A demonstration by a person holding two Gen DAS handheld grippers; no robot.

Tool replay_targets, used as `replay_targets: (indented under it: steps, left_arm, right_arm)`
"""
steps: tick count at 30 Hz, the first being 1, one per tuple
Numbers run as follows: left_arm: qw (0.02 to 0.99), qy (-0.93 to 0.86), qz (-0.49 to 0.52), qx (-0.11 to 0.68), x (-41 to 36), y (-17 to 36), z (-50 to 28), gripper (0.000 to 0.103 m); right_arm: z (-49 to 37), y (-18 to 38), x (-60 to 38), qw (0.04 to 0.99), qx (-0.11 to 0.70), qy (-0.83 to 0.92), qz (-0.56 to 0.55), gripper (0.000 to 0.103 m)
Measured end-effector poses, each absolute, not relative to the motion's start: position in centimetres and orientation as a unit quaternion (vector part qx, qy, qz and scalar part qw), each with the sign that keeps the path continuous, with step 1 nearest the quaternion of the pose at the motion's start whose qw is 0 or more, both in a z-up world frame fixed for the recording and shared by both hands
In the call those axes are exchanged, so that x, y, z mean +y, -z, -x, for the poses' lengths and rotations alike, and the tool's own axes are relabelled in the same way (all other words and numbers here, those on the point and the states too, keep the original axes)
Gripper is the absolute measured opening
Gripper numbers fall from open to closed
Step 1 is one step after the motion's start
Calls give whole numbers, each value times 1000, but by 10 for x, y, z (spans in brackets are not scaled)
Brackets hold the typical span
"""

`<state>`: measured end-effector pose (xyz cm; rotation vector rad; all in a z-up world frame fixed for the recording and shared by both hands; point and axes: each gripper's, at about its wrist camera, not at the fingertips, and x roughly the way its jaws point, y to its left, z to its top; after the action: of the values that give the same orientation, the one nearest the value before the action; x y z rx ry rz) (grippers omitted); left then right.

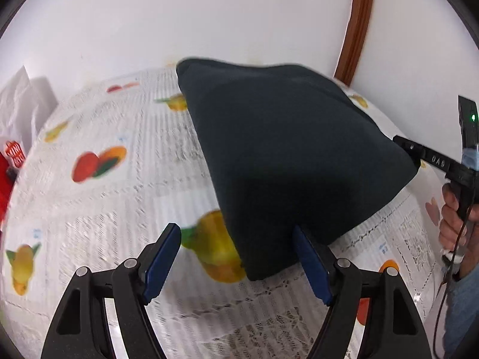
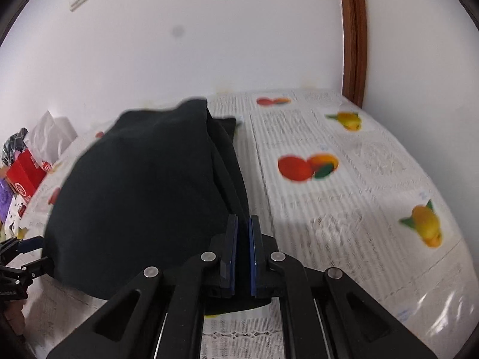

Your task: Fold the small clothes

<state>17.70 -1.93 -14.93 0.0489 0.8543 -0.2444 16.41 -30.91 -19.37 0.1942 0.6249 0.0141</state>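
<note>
A dark, nearly black garment (image 1: 287, 149) is lifted and draped above the table with the fruit-print cloth (image 1: 119, 203). My left gripper (image 1: 236, 245) is open; the garment's lower edge hangs against its right finger (image 1: 311, 266), not clamped. My right gripper (image 2: 242, 233) is shut on the garment's edge (image 2: 143, 185) and holds it up; it shows in the left wrist view (image 1: 419, 152) at the garment's right corner, with the person's hand (image 1: 455, 221) on its handle. The left gripper shows at the left edge of the right wrist view (image 2: 27, 254).
A white wall (image 1: 209, 15) stands right behind the table. A brown wooden door frame (image 1: 356, 30) is at the back right. A red box (image 2: 24, 176), white paper (image 2: 51, 137) and other clutter sit at the table's left end.
</note>
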Motion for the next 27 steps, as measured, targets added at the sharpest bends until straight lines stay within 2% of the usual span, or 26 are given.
replay_targets:
  steps: [5, 10, 11, 12, 16, 20, 23, 26, 27]
  left_arm:
    - [908, 96, -34, 407, -4, 141, -184, 77]
    - [904, 80, -28, 418, 16, 140, -191, 75]
    - [902, 80, -25, 423, 20, 141, -193, 75]
    - [900, 80, -22, 427, 24, 140, -192, 75]
    - [901, 77, -20, 426, 39, 135, -188, 75]
    - [905, 42, -38, 421, 55, 135, -197, 75]
    - [901, 26, -27, 432, 69, 140, -208, 75]
    - [900, 19, -22, 436, 78, 142, -216, 75]
    - [899, 20, -19, 437, 80, 143, -219, 75]
  right_arm:
    - [-192, 177, -297, 943, 319, -42, -85, 14]
    - [-232, 186, -290, 927, 355, -62, -109, 15]
    - [-241, 190, -293, 921, 367, -56, -119, 14]
    - [-245, 192, -297, 918, 371, -47, -130, 2]
    - [-231, 182, -324, 924, 335, -52, -180, 2]
    - [-230, 175, -321, 919, 357, -48, -162, 2]
    - [-234, 155, -313, 933, 340, -11, -119, 11]
    - [-260, 143, -304, 928, 352, -45, -115, 40]
    - [-270, 141, -299, 927, 356, -47, -112, 41]
